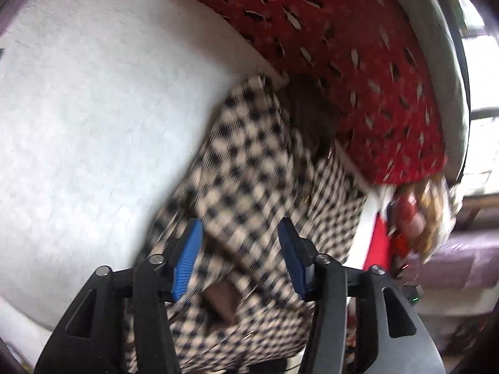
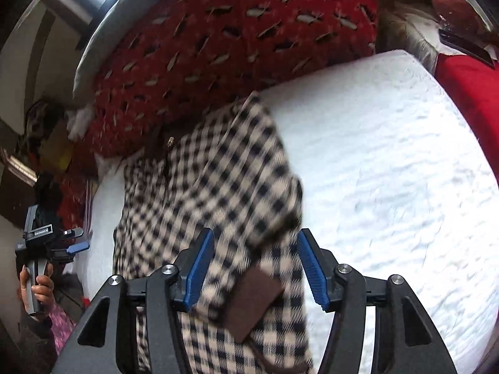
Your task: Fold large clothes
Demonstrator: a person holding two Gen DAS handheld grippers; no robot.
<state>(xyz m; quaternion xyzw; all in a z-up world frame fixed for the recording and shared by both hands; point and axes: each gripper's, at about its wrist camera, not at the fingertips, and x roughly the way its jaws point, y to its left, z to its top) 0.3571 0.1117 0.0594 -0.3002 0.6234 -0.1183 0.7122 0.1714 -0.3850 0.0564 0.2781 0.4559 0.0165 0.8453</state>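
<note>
A black-and-cream checked garment (image 1: 249, 168) with brown cuffs lies partly folded on a white mattress (image 1: 93, 124). My left gripper (image 1: 240, 227) is open above its lower part, near a brown cuff (image 1: 223, 302). In the right wrist view the same garment (image 2: 224, 180) lies on the mattress (image 2: 389, 187), a sleeve folded across it with a brown cuff (image 2: 255, 302). My right gripper (image 2: 254, 237) is open just above that sleeve, holding nothing. The left gripper (image 2: 78, 246) shows at the far left of that view, held in a hand.
A red patterned blanket (image 1: 343, 46) lies along the far side of the mattress and also shows in the right wrist view (image 2: 218, 31). Red fabric (image 2: 467, 93) sits at the right edge. Cluttered items (image 1: 414, 218) lie beyond the mattress corner.
</note>
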